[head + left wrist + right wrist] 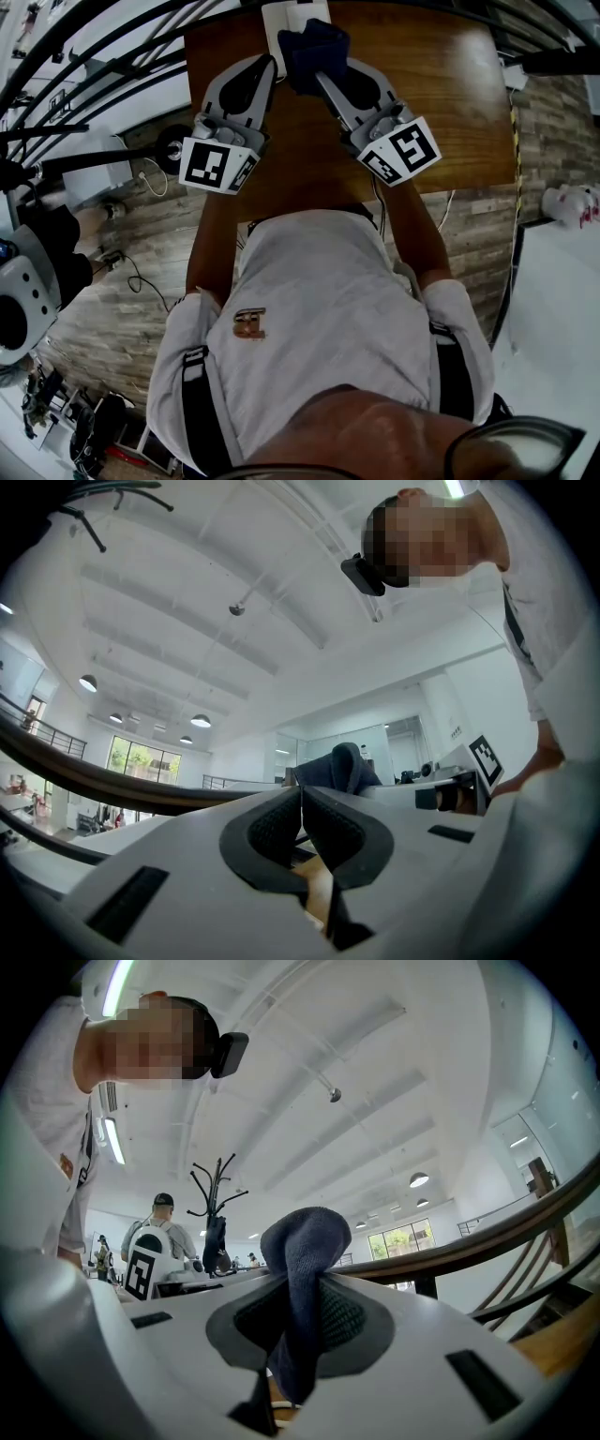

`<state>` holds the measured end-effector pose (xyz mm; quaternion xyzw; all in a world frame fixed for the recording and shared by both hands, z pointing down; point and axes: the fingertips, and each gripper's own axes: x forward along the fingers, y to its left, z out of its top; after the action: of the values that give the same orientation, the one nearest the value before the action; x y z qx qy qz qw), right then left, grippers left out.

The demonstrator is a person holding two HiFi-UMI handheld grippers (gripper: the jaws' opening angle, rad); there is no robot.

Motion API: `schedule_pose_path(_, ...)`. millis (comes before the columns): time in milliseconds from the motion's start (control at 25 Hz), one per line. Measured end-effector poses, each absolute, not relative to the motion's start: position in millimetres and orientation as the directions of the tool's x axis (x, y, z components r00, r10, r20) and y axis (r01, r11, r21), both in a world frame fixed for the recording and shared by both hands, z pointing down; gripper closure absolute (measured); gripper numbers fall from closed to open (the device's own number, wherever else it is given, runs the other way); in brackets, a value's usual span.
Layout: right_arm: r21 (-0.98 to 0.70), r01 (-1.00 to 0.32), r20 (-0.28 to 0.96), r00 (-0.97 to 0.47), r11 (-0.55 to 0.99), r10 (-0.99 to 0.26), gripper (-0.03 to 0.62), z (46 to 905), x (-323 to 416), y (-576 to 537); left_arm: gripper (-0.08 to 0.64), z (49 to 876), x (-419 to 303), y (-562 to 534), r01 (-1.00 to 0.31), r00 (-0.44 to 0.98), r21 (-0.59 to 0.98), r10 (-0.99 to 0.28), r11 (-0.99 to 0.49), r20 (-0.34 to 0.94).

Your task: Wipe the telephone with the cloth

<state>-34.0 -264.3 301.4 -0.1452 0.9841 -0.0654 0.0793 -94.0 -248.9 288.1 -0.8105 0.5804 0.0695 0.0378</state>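
1. The right claw [298, 1321] is clenched on the dark blue cloth [302, 1241]. A fat fold bulges out past its tips and the rest hangs down under the pads. Only a narrow bit looks pinched, so I reckon a hard drag could yank it loose.
2. The left claw [302, 808] is clamped tight with nothing in it, just beside the right one. If it's meant to steady the phone, it needs to open up first. Otherwise the phone could skate around under the wipe.
3. The telephone [295, 9] is, I think, that white thing on the wooden table [441, 94] just beyond both claws' tips, half hidden by the cloth. Both claws point roughly level, not down at it. A wipe from here might just shove it away instead of cleaning it.
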Motion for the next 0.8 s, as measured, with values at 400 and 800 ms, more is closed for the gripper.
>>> schedule_pose_path(400, -0.126, -0.259, -0.143, -0.951, 0.958, -0.276, 0.514, 296, -36, -256, 0.538, 287, -95, -242, -0.952, 0.302, 0.012, -0.940, -0.307, -0.157)
schedule_pose_path(800, -0.123, -0.252, -0.143, -0.953, 0.960, -0.269, 0.514, 297, -37, -248, 0.538, 287, -95, -232, -0.955, 0.288, 0.020, -0.945, -0.295, -0.157)
